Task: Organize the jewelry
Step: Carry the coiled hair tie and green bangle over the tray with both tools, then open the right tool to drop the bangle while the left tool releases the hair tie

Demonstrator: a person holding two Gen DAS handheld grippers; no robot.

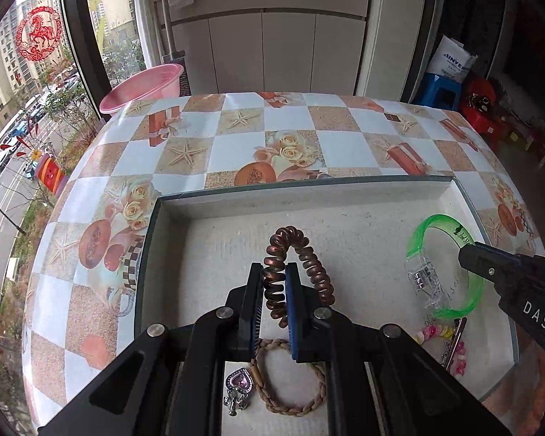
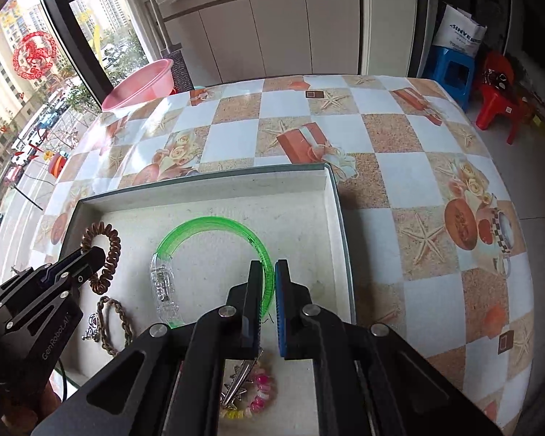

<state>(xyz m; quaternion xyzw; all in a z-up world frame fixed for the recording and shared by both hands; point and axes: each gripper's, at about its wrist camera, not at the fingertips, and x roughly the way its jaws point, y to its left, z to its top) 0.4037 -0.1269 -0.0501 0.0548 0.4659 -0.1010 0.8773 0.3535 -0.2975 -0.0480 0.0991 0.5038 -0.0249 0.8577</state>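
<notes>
A shallow white tray [image 1: 309,198] [image 2: 200,186] lies on the table. My left gripper [image 1: 274,269] is shut on a brown spiral coil band [image 1: 310,254] and holds its loop above the tray's left half. My right gripper [image 2: 268,265] is shut on the rim of a clear green bangle [image 2: 200,224] with a see-through clasp, over the tray's right half. Each gripper shows in the other view: the right gripper [image 1: 467,256] on the green bangle [image 1: 436,223], the left gripper [image 2: 94,252] on the coil band [image 2: 109,250]. On the tray floor lie a braided bracelet [image 1: 290,405], a pink heart charm [image 1: 240,381] and a coloured bead bracelet [image 2: 261,390] with a metal clip [image 2: 240,376].
The table wears a checkered cloth [image 1: 236,145] with starfish and roses. Behind it stand a pink basin [image 1: 145,83], white cabinets [image 1: 287,47], a blue stool [image 2: 452,72] and a red stool [image 2: 501,103]. A large window [image 1: 25,91] fills the left side.
</notes>
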